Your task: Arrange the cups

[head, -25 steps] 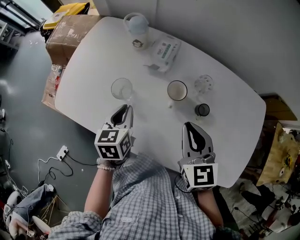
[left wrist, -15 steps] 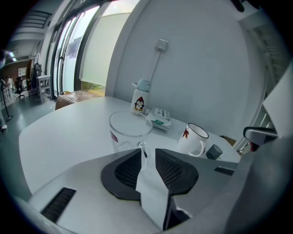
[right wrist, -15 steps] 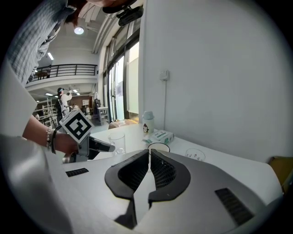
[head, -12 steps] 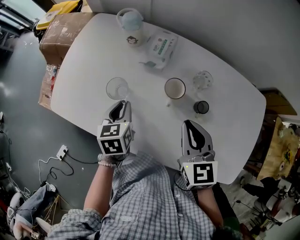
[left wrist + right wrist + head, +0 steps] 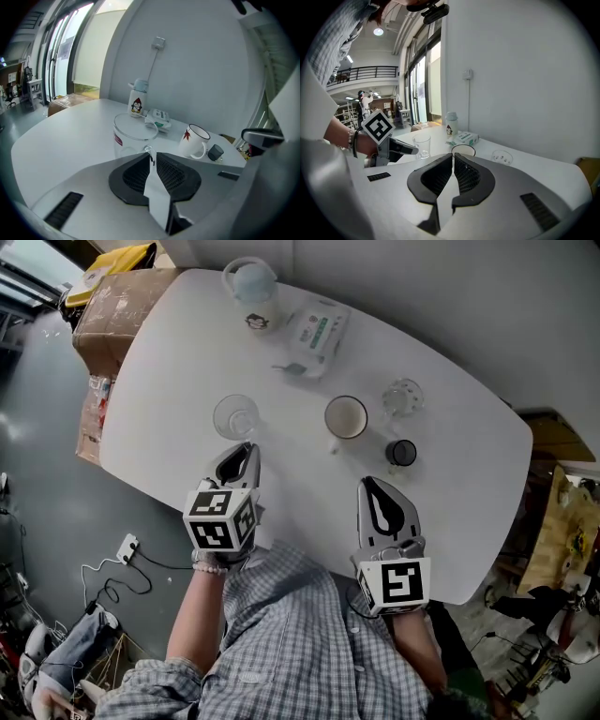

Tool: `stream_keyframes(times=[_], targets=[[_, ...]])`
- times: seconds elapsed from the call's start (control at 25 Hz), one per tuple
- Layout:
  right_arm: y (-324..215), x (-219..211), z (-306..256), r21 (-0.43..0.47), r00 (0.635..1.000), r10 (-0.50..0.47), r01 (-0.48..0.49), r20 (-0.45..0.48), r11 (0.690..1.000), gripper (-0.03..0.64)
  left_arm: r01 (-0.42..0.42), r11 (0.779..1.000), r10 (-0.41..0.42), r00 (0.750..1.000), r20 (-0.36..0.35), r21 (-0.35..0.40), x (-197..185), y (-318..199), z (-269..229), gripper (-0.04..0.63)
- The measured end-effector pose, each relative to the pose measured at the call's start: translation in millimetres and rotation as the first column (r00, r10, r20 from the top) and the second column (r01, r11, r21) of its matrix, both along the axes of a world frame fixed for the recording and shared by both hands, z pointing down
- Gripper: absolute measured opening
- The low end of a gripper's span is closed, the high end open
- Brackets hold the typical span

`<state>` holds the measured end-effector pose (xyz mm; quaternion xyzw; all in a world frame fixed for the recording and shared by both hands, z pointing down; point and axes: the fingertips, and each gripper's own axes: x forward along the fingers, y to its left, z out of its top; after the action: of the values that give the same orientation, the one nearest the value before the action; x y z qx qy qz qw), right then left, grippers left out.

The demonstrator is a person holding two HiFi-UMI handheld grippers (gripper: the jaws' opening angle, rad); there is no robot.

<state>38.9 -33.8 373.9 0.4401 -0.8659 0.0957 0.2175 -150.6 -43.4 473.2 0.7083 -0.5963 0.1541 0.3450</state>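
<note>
The left gripper (image 5: 248,449) is clenched shut, with its tips right by the handle of the clear glass cup (image 5: 234,416) on the white tabletop (image 5: 169,362). The right gripper (image 5: 368,486) is clenched shut too and holds nothing. Past it stand a white mug (image 5: 346,417), a small dark cup (image 5: 401,453) and a little clear glass (image 5: 403,397).

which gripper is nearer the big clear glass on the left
Left. The left gripper points at the clear glass, tips just short of its near rim. The right gripper is off to its right, nearer the white mug.
</note>
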Motion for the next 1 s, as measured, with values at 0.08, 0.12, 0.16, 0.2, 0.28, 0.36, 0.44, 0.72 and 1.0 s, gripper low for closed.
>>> stream_keyframes(times=[0.08, 0.12, 0.16, 0.2, 0.28, 0.36, 0.44, 0.72, 1.0], targets=[[0, -2, 1, -0.001, 1.000, 0.001, -0.001, 0.001, 1.000, 0.028, -0.030, 1.000, 0.030, 1.000, -0.011, 0.003, 4, -3, -1, 0.051], [-1, -2, 1, -0.002, 1.000, 0.003, -0.003, 0.001, 1.000, 0.028, -0.046, 0.999, 0.046, 0.999, -0.016, 0.004, 7, -4, -2, 0.049], [-1, -3, 1, -0.003, 1.000, 0.005, -0.005, -0.001, 1.000, 0.028, -0.060, 0.998, 0.060, 0.998, -0.025, 0.005, 9, -6, -2, 0.049], [-2, -3, 2, -0.007, 1.000, 0.010, -0.010, -0.002, 1.000, 0.029, -0.074, 0.997, 0.075, 0.997, -0.036, 0.004, 11, -7, -2, 0.049], [-4, -3, 4, -0.014, 1.000, 0.019, -0.019, -0.005, 1.000, 0.029, -0.107, 0.994, 0.107, 0.992, -0.062, 0.001, 16, -11, -1, 0.049], [-6, -3, 7, -0.019, 1.000, 0.025, -0.025, -0.007, 0.999, 0.029, -0.147, 0.989, 0.147, 0.986, -0.076, 0.001, 23, -14, 0, 0.049], [-7, -4, 10, -0.023, 0.999, 0.033, -0.033, -0.009, 0.999, 0.029, -0.190, 0.982, 0.190, 0.979, -0.073, 0.005, 30, -18, -1, 0.049], [-12, -8, 32, -0.076, 0.996, 0.080, -0.082, -0.036, 0.994, 0.029, -0.318, 0.948, 0.318, 0.942, -0.105, 0.020, 52, -27, -2, 0.049], [-12, -21, 49, -0.105, 0.994, 0.088, -0.095, -0.071, 0.990, 0.029, -0.448, 0.893, 0.448, 0.885, -0.128, 0.031, 61, -31, -1, 0.048]])
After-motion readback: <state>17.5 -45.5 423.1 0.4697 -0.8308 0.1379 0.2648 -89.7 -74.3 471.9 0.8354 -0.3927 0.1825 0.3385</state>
